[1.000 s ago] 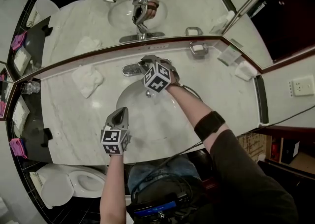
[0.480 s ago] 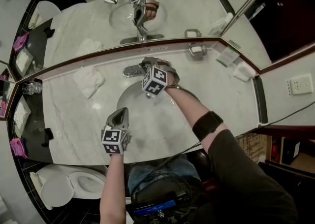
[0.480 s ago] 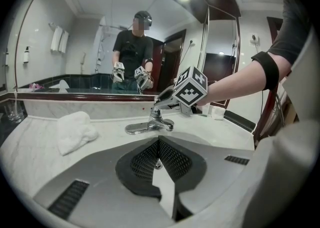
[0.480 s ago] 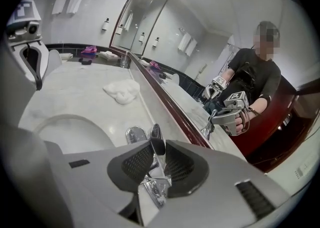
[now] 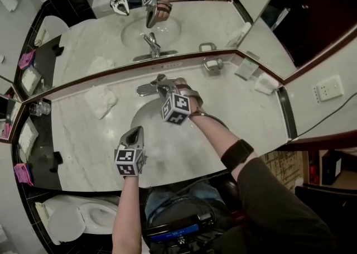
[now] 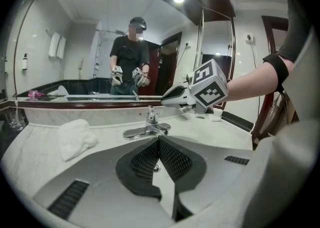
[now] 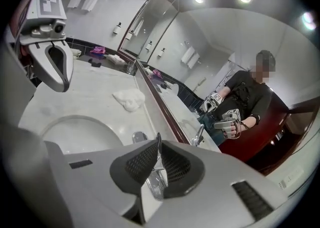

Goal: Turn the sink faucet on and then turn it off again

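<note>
The chrome faucet stands at the back rim of the oval sink, with its lever up; I make out no stream of water. My right gripper hangs just above and to the right of the faucet, clear of it. Its jaws have just been closing, and the tips now meet with nothing between them; chrome shows beyond the gap below. My left gripper is shut and empty over the sink's near rim, pointing at the faucet.
A crumpled white towel lies on the marble counter left of the sink. A soap dish sits at the back right by the mirror. A glass stands at the far left, and a toilet is below the counter's left end.
My right gripper has come off the faucet, rising and drawing back toward me, and its jaws have narrowed. The left gripper has barely moved.
</note>
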A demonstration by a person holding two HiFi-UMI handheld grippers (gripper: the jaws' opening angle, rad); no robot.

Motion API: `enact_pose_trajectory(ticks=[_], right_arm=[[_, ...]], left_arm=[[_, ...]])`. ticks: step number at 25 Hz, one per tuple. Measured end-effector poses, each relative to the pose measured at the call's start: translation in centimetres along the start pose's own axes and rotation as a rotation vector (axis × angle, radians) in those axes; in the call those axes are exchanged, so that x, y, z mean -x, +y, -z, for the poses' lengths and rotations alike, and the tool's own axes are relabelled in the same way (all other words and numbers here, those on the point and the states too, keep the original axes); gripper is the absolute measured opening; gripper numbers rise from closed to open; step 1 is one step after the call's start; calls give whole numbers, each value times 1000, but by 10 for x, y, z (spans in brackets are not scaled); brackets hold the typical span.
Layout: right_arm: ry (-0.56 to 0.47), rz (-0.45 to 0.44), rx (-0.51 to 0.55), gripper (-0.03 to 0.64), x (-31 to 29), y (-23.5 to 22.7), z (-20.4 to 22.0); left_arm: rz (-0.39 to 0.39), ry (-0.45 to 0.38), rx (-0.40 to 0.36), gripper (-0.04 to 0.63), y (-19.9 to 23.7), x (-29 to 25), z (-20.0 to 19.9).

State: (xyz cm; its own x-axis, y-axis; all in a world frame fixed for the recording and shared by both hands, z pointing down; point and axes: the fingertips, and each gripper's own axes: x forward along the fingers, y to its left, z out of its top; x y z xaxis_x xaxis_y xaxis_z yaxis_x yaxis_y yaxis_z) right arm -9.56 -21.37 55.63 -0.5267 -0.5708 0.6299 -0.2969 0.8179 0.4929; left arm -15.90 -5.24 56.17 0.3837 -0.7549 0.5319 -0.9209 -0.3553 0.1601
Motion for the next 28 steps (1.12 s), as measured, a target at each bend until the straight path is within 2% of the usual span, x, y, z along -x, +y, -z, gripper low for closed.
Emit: enact_pose_trajectory(ticks=[2, 9, 13, 20, 25, 28], right_arm=[[-20, 19, -5, 21, 17, -1, 0], [-36, 68, 7, 20, 84, 12, 16], [-42, 86, -54, 20, 118, 25, 31], [-95, 97, -455, 20, 158, 38, 62], [-157, 115, -798, 20, 179, 35, 93], [-159, 116, -873, 20, 180, 43, 104]], left_arm=[[-7, -9, -7, 2, 0, 3, -1], [12, -18, -37, 2, -13, 12, -7], [22, -25, -53, 2, -19, 16, -12], [30, -40, -74, 2, -23, 18, -18], [22, -59, -60, 2, -25, 23, -22], [26, -66, -52, 2, -25, 26, -21]])
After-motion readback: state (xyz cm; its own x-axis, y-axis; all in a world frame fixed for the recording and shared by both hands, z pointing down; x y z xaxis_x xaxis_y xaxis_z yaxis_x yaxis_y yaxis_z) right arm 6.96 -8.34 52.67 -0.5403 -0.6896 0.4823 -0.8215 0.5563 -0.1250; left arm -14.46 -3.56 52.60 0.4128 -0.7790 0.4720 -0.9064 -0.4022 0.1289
